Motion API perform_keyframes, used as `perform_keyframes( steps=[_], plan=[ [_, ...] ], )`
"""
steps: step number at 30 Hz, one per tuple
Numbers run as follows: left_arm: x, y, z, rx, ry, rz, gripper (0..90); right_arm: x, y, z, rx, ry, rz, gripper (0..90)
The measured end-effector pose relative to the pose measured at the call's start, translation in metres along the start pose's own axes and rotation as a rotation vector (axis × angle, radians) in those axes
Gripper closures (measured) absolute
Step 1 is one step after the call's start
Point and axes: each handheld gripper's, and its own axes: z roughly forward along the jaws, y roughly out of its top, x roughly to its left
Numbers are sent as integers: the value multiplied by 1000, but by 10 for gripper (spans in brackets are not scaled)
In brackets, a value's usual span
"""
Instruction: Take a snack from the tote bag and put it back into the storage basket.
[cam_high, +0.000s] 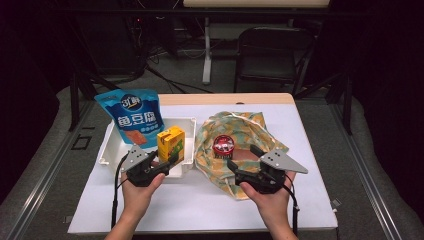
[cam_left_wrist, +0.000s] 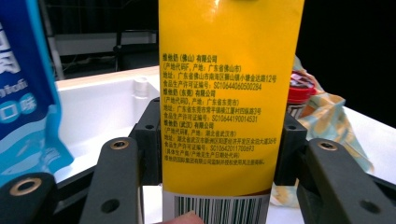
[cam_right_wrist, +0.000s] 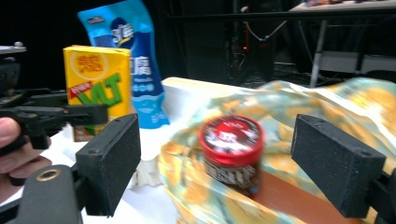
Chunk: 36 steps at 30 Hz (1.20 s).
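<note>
Yellow drink carton (cam_left_wrist: 229, 93) stands upright between the fingers (cam_left_wrist: 150, 140) of the left gripper (cam_high: 159, 162), which press on its two sides partway closed — a firm hold, with the barcode end lowest and a fingertip of the person's left hand (cam_high: 139, 192) showing just beneath it. In the high view the carton sits at the near right corner of a white tray (cam_high: 114, 145), and whether its base rests on the tray floor or hangs clear of it I cannot tell. Just beyond the left fingers, on their far left side, a blue snack pouch (cam_high: 131, 115) leans upright in the same tray.

Off to the right of those fingers lies a patterned cloth bag (cam_high: 252, 127), spread open on the white surface (cam_high: 200, 205). Inside it stands a small red-lidded can (cam_right_wrist: 232, 151), upright, on a brown patch of the bag's interior. The right gripper (cam_high: 246, 162) points at this can with its fingers (cam_right_wrist: 112, 163) wide apart — nothing between the pads, the can a little beyond them and roughly centred in the gap. The person's right hand (cam_high: 272, 200) grips the gripper's body near the front edge of the surface, and the grey three-cornered plate (cam_high: 281, 161) sits on top of it.
</note>
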Motion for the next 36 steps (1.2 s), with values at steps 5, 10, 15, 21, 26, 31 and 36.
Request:
perform_keyframes(
  steps=[5, 10, 15, 21, 26, 31, 36],
  plan=[
    [8, -7, 4, 7, 18, -17, 505, -19, -14, -6, 13, -42, 24, 163],
    [15, -12, 10, 14, 29, -24, 505, -27, -18, -8, 11, -62, 39, 170],
    [19, -18, 13, 23, 38, -28, 505, -27, -22, -5, 20, -66, 41, 175],
    [27, -25, 18, 33, 55, -46, 504, -29, -24, -6, 21, -81, 44, 182],
    [32, -35, 24, 70, 55, -63, 505, -32, -26, -5, 30, -90, 43, 185],
    [36, -41, 32, 103, 59, -76, 506, -31, -28, -4, 35, -92, 40, 186],
    [41, -45, 39, 114, 79, -70, 508, -33, -30, -3, 40, -97, 43, 188]
  ],
)
